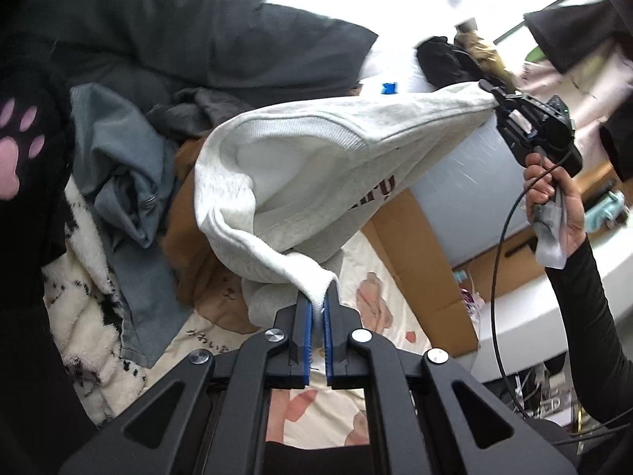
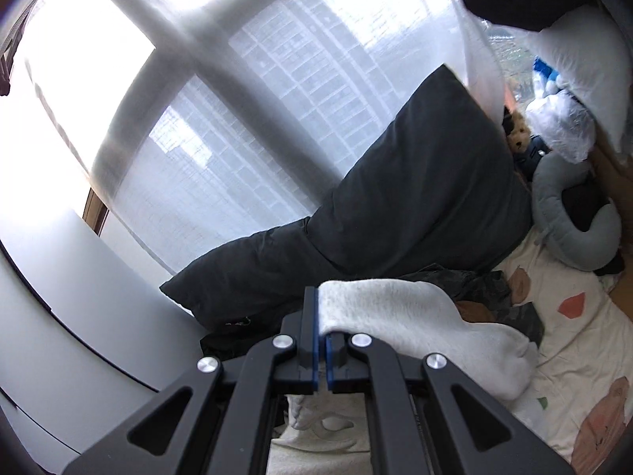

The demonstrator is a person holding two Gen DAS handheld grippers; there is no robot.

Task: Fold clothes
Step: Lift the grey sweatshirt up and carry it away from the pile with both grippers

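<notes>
**White sweatshirt held up by two corners over the bed**

Left wrist view: The left hand-held gripper (image 1: 318, 301) is clamped on one edge of the white sweatshirt (image 1: 316, 146). The blue pads pinch a ribbed bit of cloth between them. Far across, the right hand-held gripper (image 1: 496, 97) pinches another edge of the same sweatshirt, held up by the right hand (image 1: 554, 198). The cloth hangs between the two like a hammock, up in the air above the bed (image 1: 379, 261). I think it is held this way to pull it flat before folding. The ribbed collar opening sags in the middle, so it is not flat yet. To the left is a pile of clothes (image 1: 126, 182), with a blue-grey one on top, very near the hanging cloth. To the right is a cardboard box (image 1: 419, 245). The bare bed sheet just under the sweatshirt looks like the best room to lay it down.

Right wrist view: The right hand-held gripper (image 2: 321, 340) is squeezed tight on the white sweatshirt (image 2: 415, 316), which drapes off to the right. Behind it lean dark pillows (image 2: 395, 217) against the window (image 2: 237, 99). The patterned bed sheet (image 2: 573, 336) is bare at the right side.
</notes>
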